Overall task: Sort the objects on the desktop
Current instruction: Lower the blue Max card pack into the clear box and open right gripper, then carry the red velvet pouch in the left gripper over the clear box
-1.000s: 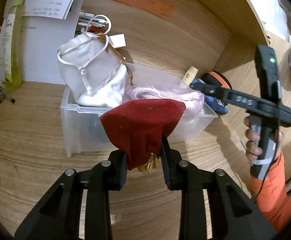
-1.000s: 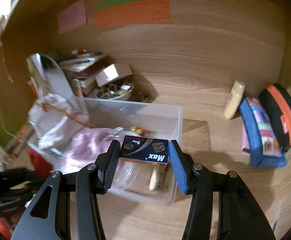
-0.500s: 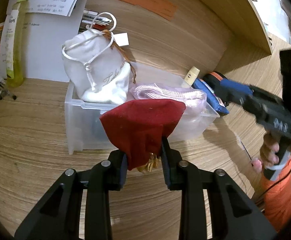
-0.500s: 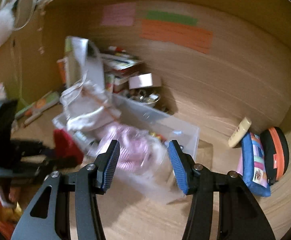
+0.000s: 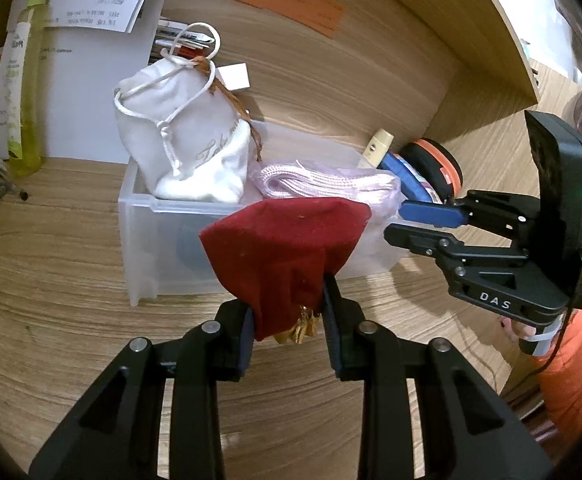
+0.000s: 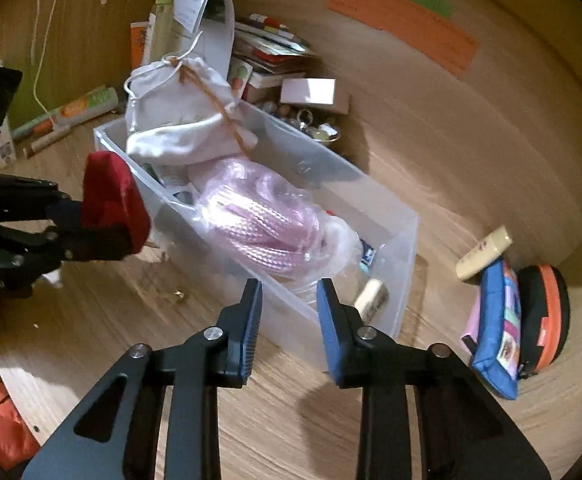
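My left gripper (image 5: 287,300) is shut on a dark red velvet pouch (image 5: 283,248) with gold tassels, held just in front of a clear plastic bin (image 5: 143,240). The bin holds a white drawstring bag (image 5: 187,136) and a bagged pink rope (image 5: 327,180). My right gripper (image 6: 289,300) is open and empty, at the near right corner of the bin (image 6: 403,264). It shows at the right in the left wrist view (image 5: 399,224). The red pouch (image 6: 111,200) shows at the left of the right wrist view. A small blue box (image 6: 367,254) lies in the bin.
A blue pencil case (image 6: 499,320), an orange-black round case (image 6: 547,312) and a cream tube (image 6: 483,252) lie right of the bin. Books (image 6: 271,48), a bowl of trinkets (image 6: 311,124) and a green bottle (image 5: 23,92) stand behind. The wooden wall carries coloured notes (image 6: 403,20).
My right gripper let go of the small blue box into the bin, opened, and drew back to the bin's right corner. My left gripper stayed shut on the red pouch.
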Demonstrator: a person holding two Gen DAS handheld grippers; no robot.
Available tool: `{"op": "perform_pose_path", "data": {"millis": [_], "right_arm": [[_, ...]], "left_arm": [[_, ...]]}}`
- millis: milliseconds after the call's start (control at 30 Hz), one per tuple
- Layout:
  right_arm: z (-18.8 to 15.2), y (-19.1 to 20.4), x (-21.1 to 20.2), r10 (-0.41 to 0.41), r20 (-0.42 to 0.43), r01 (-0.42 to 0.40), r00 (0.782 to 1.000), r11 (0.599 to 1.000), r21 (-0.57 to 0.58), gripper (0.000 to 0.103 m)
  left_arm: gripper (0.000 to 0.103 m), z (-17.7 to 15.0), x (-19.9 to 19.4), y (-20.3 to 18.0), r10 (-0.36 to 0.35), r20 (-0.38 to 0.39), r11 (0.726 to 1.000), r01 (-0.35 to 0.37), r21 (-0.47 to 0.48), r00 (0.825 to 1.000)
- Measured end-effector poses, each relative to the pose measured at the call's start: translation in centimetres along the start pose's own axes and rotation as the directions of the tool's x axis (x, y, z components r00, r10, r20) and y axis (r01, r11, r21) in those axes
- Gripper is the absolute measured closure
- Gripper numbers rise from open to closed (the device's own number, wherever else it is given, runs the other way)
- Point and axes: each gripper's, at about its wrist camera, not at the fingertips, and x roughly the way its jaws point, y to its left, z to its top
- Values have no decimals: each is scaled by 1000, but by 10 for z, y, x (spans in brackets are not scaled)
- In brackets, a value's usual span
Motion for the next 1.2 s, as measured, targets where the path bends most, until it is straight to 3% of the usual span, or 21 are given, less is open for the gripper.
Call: {"op": "perform_pose_path", "data": {"millis": [200, 233, 300, 367, 400, 500, 633, 1000, 1200], "right_arm": [[2, -1, -1, 17, 18, -18, 1000, 998, 55, 79], [3, -3, -2, 30, 20, -32, 999, 997, 71, 81], [7, -13, -9, 86, 44, -91, 995, 987, 129, 103], [13, -23, -12, 6, 57, -15, 998, 987, 157, 102], [14, -29, -9, 11, 44, -18, 999, 986, 166, 102], [9, -34, -13, 139, 54, -147, 989, 966, 211, 102], [3, -2, -26, 93, 82, -99, 992, 992, 74, 100], [15, 26, -4, 63, -39, -66, 997, 995, -71, 96], [20, 38, -3, 13, -64, -25, 998, 981, -193, 83]], "left_arm": [[73, -3, -1, -7, 6, -4, 1000, -6, 29, 1000], [73, -4, -2, -7, -1, -5, 1000, 2, 30, 1000], [73, -4, -3, -8, 2, 2, 1000, -2, 29, 1000], [73, -3, -4, -7, -4, 5, 1000, 4, 23, 1000], [73, -4, -5, -6, -5, 7, 1000, 4, 18, 1000], [73, -3, -7, -2, -12, 13, 1000, 12, 1, 1000], [73, -3, -3, -4, -20, 6, 1000, 20, 0, 1000], [73, -4, -3, -10, -12, -9, 999, 12, 31, 1000], [73, -2, -1, -9, -22, -6, 1000, 22, 15, 1000]]}}
